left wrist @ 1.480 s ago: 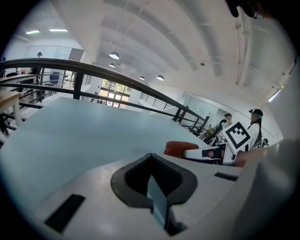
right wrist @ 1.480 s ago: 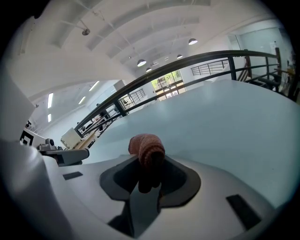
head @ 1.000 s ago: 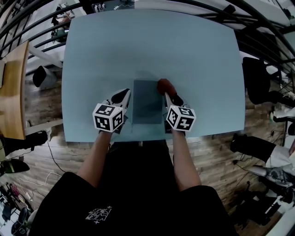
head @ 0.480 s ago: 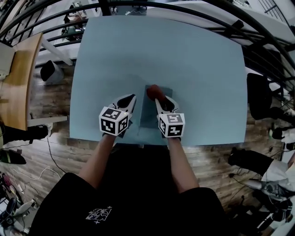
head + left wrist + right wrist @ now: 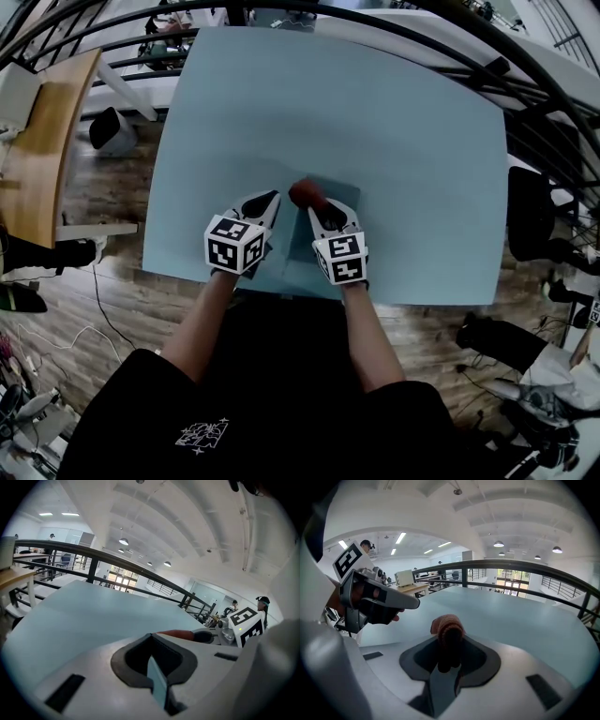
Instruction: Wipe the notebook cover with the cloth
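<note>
I've got the right hand-held gripper (image 5: 317,204) clenched on the small rust-red knitted cloth (image 5: 306,193). In the right gripper view the wad sits pinched between the two jaws and bulges out past their tips. From the head view, the cloth rests at the far left corner of the grey-blue rectangular notebook (image 5: 296,246). The notebook lies flat on the pale blue tabletop (image 5: 375,112), close to the near edge and right in front of me.

The left hand-held gripper (image 5: 269,197) sits just beside the notebook's left edge, tilted with its tips pointing away from me and slightly inward. In the left gripper view its jaws are drawn together. Only a thin pale blue sliver shows in the slit between them, and I cannot say whether that is the notebook's edge or the tabletop beneath. Nothing else is held there.

The two hand-held grippers are near each other, with the notebook's near half showing between them. The right one lies over the notebook's cover, and its marker cube is towards me. From the right gripper view, the left one appears off to the left, above the tabletop.
</note>
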